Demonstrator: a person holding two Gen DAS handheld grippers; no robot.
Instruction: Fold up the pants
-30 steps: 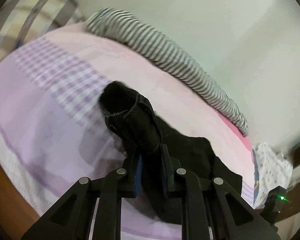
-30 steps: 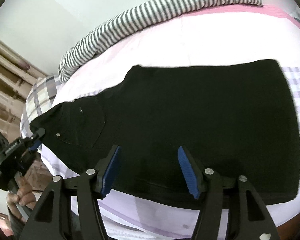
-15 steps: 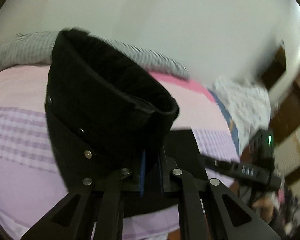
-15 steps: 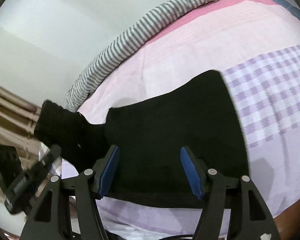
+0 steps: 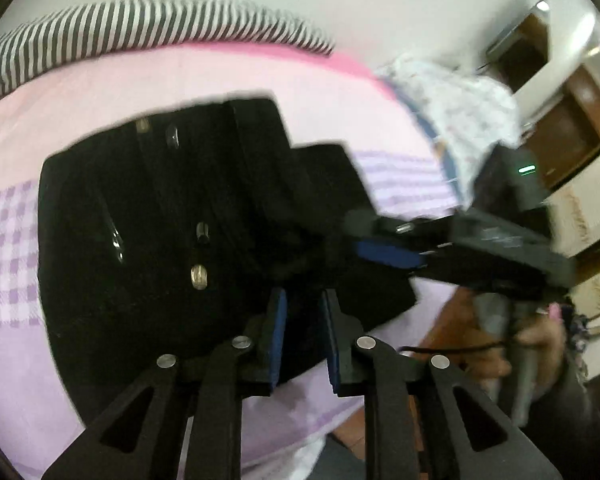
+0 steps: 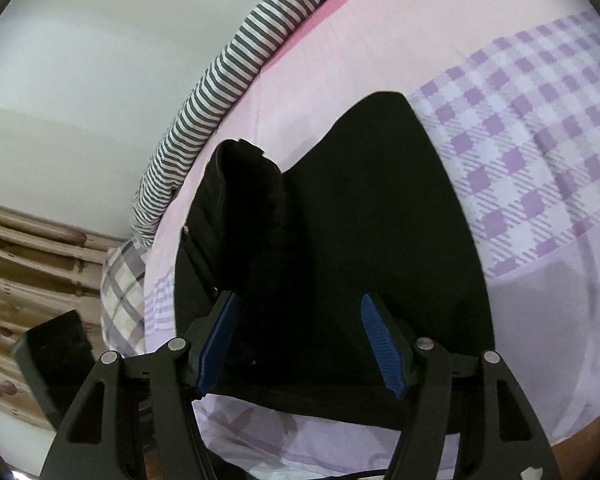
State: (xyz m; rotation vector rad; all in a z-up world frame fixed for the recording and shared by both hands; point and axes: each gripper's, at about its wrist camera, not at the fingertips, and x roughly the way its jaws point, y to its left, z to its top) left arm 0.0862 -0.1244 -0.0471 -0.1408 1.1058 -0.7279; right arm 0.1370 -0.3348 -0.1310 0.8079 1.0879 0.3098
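Note:
Black pants (image 5: 172, 232) lie on the pink and purple bed, folded over so the waist end with metal buttons rests on top of the legs. My left gripper (image 5: 303, 300) is shut on the near edge of the folded-over waist part. My right gripper (image 6: 298, 308) is open, its blue pads on either side of the pants' near edge (image 6: 360, 220), holding nothing; it also shows in the left wrist view (image 5: 384, 252), coming in from the right. In the right wrist view the lifted waist end (image 6: 244, 200) stands up at the left.
A grey-and-white striped bolster (image 5: 140, 24) runs along the wall behind the bed. A white patterned cloth (image 5: 452, 96) lies at the bed's right end. A checked pillow (image 6: 120, 280) sits at the left end. The bed's near edge (image 6: 340, 440) is just below the grippers.
My left gripper has carried the waist end over the legs, from the left end of the bed toward the right gripper. The right gripper stayed open near the pants' near edge.

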